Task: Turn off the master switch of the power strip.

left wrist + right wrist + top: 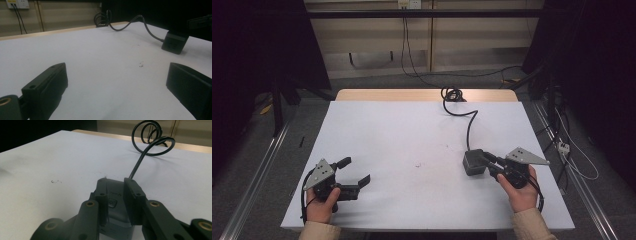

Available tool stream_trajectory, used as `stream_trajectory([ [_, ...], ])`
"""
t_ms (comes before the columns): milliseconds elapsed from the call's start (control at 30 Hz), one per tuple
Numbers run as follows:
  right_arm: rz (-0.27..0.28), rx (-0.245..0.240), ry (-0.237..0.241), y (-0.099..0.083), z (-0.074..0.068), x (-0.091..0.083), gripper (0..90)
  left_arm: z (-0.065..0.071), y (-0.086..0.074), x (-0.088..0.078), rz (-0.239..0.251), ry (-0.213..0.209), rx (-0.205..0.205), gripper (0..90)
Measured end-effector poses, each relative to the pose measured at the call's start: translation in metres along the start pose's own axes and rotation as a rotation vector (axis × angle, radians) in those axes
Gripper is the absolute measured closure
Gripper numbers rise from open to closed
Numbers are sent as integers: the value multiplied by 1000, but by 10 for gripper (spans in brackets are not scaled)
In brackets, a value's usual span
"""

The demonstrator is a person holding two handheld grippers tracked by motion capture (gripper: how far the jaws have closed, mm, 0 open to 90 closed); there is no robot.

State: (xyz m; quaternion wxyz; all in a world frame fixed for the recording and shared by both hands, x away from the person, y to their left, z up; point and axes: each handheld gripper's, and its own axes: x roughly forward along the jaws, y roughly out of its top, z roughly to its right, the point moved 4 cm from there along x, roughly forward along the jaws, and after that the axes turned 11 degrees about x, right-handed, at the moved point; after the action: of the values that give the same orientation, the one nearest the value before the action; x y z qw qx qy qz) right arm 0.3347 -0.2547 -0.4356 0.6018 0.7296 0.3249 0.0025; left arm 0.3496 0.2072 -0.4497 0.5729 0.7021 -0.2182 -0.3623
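A dark grey power adapter [473, 162] lies on the white table [402, 125] at the right, and its black cable [470, 125] runs back to a coil [452, 94] at the far edge. My right gripper [486, 164] reaches in from the right with its jaws on either side of the adapter [115, 195]. The pads stand close to its sides, and a thin gap shows at the left pad. My left gripper [357, 170] rests near the front left, jaws wide apart over bare table [116, 72]. The adapter [174, 42] lies far off in the left gripper view.
A small dark smudge [417, 164] marks the table's middle. The wooden far edge [387, 95] shows behind the white sheet. Floor cables [572, 155] and a metal rail [257, 175] run beside the table. Wall sockets [17, 3] sit at the back.
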Motion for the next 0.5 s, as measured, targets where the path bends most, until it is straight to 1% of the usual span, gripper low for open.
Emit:
stream_trajectory([
  [200, -7, -1, 13, 0, -2, 2, 774, 0, 0, 0, 3, -2, -2, 33],
  [500, -19, 19, 27, 1, -2, 5, 817, 0, 0, 0, 4, -2, -3, 33],
])
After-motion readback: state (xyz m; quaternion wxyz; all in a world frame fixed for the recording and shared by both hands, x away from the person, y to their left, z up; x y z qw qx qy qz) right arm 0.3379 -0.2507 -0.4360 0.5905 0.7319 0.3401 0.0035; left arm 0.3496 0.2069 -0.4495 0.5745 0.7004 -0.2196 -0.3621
